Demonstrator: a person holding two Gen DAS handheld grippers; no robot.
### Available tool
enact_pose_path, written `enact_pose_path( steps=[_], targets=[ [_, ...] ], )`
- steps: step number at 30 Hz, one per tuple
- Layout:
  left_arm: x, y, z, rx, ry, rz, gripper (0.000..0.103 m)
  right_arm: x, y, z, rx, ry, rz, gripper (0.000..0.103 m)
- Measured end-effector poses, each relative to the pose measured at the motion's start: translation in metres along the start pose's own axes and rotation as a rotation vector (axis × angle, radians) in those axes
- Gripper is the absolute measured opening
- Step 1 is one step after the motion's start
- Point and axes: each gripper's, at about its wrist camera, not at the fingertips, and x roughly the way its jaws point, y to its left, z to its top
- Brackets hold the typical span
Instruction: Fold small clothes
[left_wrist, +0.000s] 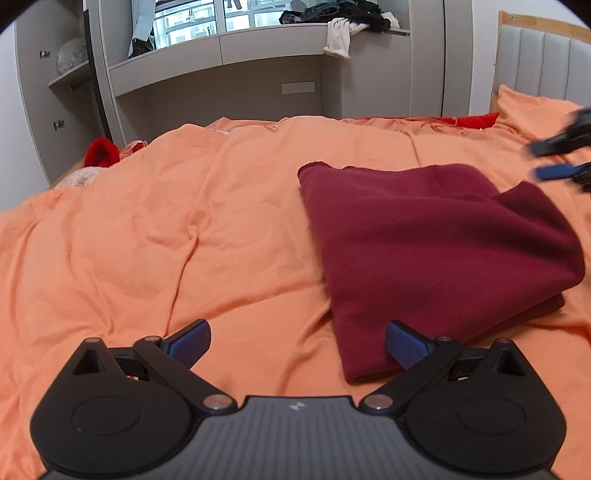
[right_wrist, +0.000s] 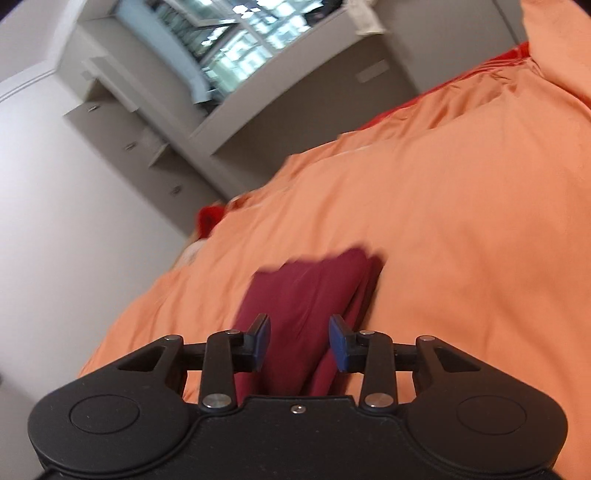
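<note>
So the maroon garment (left_wrist: 424, 251) is lying on the orange bed cover (left_wrist: 166, 240), already doubled over itself, with the right-side flap sitting a bit puffy on top instead of flat. I'd guess it's out in the open middle of the bed so both sides stay reachable for the next fold.

My left hand-held gripper (left_wrist: 297, 343) is hanging low over the near end of the garment, tilted down toward the bed, jaws spread wide with nothing in them. One blue pad (left_wrist: 404, 345) sits over the near corner of the cloth, the other over bare cover, and neither looks to be pressing on anything.

My right hand-held gripper (right_wrist: 299, 343) is off at the garment's far right side, rolled over quite a bit so the room looks slanted in its own view. Its jaws are partly open and empty, with the cloth showing through the gap well beyond them. Looks to me like it's lining up for that loose flap.
</note>
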Motion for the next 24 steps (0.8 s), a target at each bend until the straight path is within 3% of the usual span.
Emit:
enact_pose_path(
  steps=[4, 9, 11, 12, 14, 17, 20, 24],
  targets=[
    [-0.005, 0.006, 0.001, -0.013, -0.013, 0.014, 0.102, 0.063, -0.023, 0.025, 0.044, 0.079, -0.09, 0.036],
    [0.0, 0.012, -0.002, -0.035, -0.038, 0.001, 0.102, 0.096, -0.026, 0.029, 0.039, 0.079, -0.041, 0.034],
    [0.008, 0.008, -0.005, -0.015, -0.002, 0.013, 0.102, 0.102, -0.025, 0.029, 0.024, 0.079, -0.047, 0.013],
    [0.01, 0.006, -0.007, -0.003, 0.002, 0.006, 0.102, 0.105, -0.025, 0.032, 0.021, 0.077, -0.043, 0.011],
    [0.009, 0.001, -0.01, 0.025, -0.016, -0.008, 0.102, 0.109, -0.022, 0.044, 0.019, 0.063, -0.01, 0.007],
    [0.006, -0.006, -0.009, 0.066, -0.04, -0.003, 0.102, 0.103, -0.019, 0.059, 0.017, -0.014, 0.106, 0.0],
    [0.009, -0.007, -0.01, 0.073, -0.03, -0.001, 0.102, 0.098, -0.039, 0.073, 0.093, -0.078, 0.208, 0.0],
    [0.011, -0.003, -0.01, 0.05, -0.017, -0.017, 0.102, 0.112, -0.063, 0.073, 0.108, 0.037, 0.055, 0.004]
  ],
)
